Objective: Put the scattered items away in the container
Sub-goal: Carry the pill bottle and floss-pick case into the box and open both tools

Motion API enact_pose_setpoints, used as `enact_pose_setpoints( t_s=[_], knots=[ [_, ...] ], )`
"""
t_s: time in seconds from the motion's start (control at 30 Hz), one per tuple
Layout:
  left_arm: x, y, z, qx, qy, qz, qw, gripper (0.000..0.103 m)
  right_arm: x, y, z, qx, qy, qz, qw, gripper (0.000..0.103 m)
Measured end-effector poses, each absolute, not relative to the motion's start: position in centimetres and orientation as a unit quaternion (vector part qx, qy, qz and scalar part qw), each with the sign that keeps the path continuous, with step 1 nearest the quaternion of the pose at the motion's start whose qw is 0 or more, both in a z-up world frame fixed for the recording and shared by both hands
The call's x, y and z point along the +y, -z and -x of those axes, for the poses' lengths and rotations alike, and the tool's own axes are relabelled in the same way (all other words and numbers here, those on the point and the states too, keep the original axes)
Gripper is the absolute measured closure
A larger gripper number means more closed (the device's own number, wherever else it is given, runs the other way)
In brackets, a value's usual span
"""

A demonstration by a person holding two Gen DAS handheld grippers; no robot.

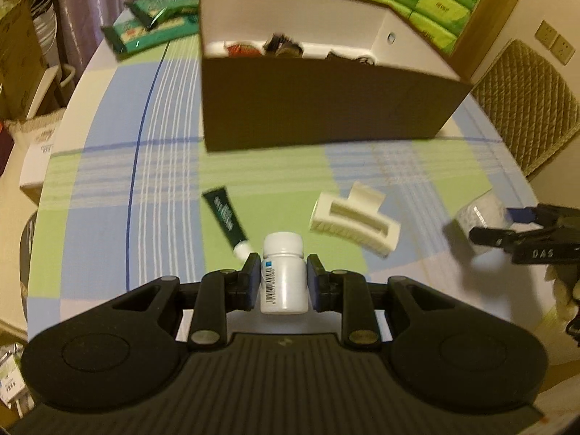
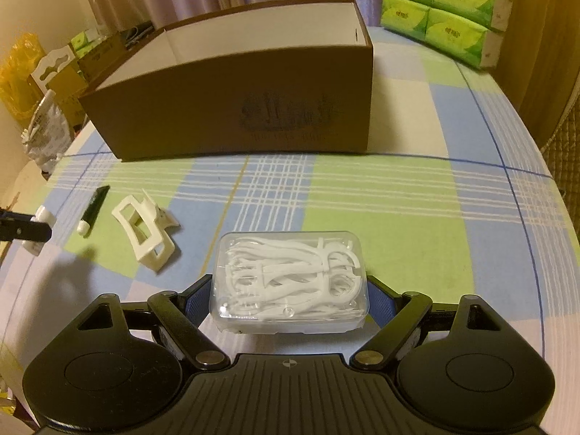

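My left gripper (image 1: 284,272) is shut on a small white pill bottle (image 1: 282,282), held upright just above the checked tablecloth. My right gripper (image 2: 289,290) is shut on a clear box of white floss picks (image 2: 290,282), its blue pads pressed against both short sides. The brown cardboard container (image 1: 308,105) stands open behind, with several items inside; its long wall (image 2: 232,116) faces the right wrist view. A dark green tube (image 1: 226,217) and a cream hair claw (image 1: 353,223) lie on the cloth between the grippers and the container.
Green tissue packs (image 2: 446,11) are stacked at the back right. Green snack packets (image 1: 152,25) lie at the back left of the round table. A quilted chair back (image 1: 525,108) stands beyond the right edge. Cardboard boxes and bags (image 2: 54,83) crowd the left side.
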State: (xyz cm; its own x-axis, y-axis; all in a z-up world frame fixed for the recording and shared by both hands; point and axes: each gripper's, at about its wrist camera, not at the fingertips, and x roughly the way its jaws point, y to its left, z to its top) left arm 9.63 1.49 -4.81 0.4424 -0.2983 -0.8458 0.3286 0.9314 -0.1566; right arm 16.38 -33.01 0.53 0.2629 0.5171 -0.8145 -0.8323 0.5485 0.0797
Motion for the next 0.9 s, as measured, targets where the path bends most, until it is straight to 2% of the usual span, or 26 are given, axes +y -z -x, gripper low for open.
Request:
enact_pose_setpoints(
  t_s=[0.6,0.9],
  knots=[
    [-0.7,-2.2,-16.2,0.401,0.223,-0.013,0.888,0.081,-27.7,-9.7,-20.0,0.327,-0.528,0.161,0.767,0.020],
    [-1.9,-3.7,-21.4,0.384,0.222,-0.030,0.896,0.081,-22.7,-11.2,-23.0,0.293,-0.541,0.193,0.764,0.020]
  ],
)
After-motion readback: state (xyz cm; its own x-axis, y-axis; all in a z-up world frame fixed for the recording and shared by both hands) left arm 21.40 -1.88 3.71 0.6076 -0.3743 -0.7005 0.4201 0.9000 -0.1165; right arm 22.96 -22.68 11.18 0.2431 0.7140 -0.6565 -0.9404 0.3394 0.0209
